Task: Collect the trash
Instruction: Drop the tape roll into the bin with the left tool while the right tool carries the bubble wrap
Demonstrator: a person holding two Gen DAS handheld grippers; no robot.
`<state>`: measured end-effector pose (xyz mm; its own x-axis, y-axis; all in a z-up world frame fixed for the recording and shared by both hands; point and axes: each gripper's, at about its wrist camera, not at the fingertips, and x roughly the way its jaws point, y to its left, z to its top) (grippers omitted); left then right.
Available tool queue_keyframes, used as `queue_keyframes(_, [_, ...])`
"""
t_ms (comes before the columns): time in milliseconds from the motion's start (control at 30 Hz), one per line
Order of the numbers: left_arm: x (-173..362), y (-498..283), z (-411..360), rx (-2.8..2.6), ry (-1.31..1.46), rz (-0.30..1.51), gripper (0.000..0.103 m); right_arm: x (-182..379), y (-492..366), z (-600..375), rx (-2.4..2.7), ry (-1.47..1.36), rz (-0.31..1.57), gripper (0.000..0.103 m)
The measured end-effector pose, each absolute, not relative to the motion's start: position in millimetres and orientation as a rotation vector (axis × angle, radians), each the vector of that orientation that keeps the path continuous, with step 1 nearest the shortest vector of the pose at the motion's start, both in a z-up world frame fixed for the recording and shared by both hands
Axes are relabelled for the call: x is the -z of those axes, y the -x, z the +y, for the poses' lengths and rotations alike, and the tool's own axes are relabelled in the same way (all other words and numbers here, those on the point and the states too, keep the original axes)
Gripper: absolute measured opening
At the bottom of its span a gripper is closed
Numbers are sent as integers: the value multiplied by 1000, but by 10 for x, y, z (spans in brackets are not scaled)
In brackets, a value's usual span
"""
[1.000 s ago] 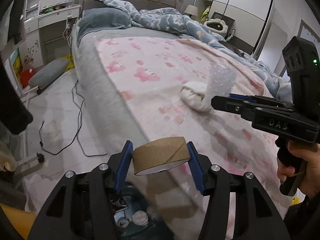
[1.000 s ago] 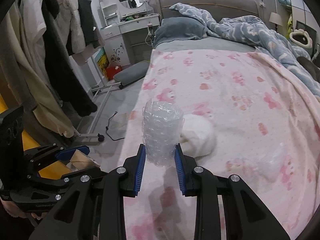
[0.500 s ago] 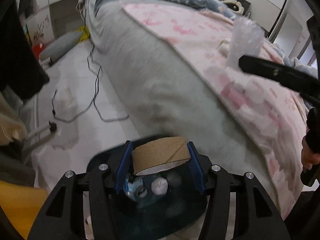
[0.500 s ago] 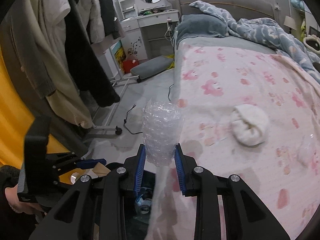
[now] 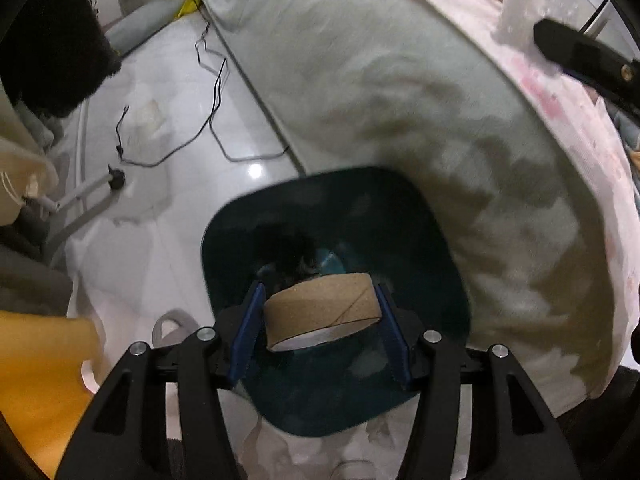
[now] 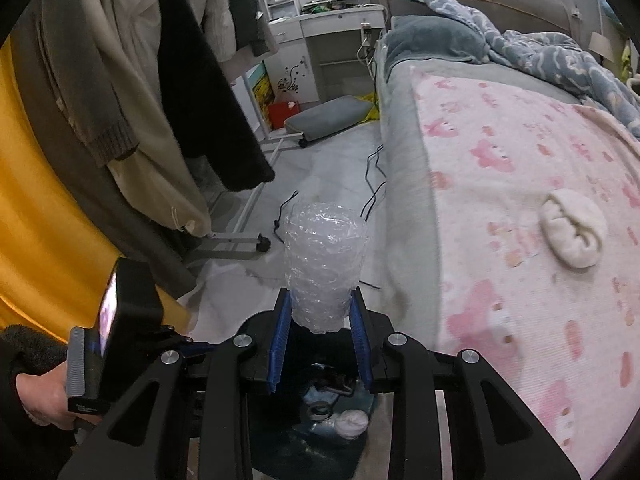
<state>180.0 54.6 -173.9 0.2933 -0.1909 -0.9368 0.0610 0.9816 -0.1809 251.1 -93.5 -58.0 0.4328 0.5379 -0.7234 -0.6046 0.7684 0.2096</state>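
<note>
My left gripper [image 5: 320, 320] is shut on a brown cardboard tape core [image 5: 322, 310] and holds it right above the open mouth of a dark teal trash bin [image 5: 440, 264] on the floor beside the bed. My right gripper [image 6: 320, 340] is shut on a roll of clear bubble wrap [image 6: 325, 256], held upright above the same bin [image 6: 280, 440], where crumpled trash lies at the bottom. The bubble wrap also shows at the top right of the left wrist view [image 5: 532, 4]. A crumpled white tissue wad [image 6: 573, 229] lies on the pink bedspread.
The bed [image 6: 520, 152] with pink patterned cover and grey side [image 5: 400, 80] rises right of the bin. Black cables [image 5: 208, 120] trail on the white floor. A clothes rack with hanging coats [image 6: 140, 100] and its wheeled base [image 6: 240, 240] stands left. A grey cushion [image 6: 324, 114] lies further back.
Both grippers swung left and down from over the bed to above the trash bin, carrying the tape core and the bubble wrap. The bin now fills the middle of the left wrist view.
</note>
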Motion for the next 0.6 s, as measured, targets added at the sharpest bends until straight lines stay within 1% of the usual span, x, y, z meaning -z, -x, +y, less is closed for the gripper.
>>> queue_keyframes(100, [1814, -1745, 606, 178, 133, 1296, 58, 642, -2464, -823, -720, 93, 886, 30])
queue_keyframes(167, [1818, -1720, 612, 197, 140, 1308, 60, 681, -2439, -758, -721, 102, 898, 30])
queue_keyframes(200, [1815, -1700, 611, 206, 139, 1309, 62, 693, -2432, -740, -722, 105, 901, 30])
queue_keyframes(233, [1816, -1683, 615, 215, 142, 1313, 68, 716, -2427, -710, -722, 110, 908, 30])
queue_keyframes(400, [1805, -1640, 702, 222, 180, 1313, 77, 832, -2444, -613, -710, 123, 945, 30])
queue_keyframes(600, [1751, -1607, 817, 195, 193, 1288, 79, 1085, -2450, -475, -686, 166, 1028, 29])
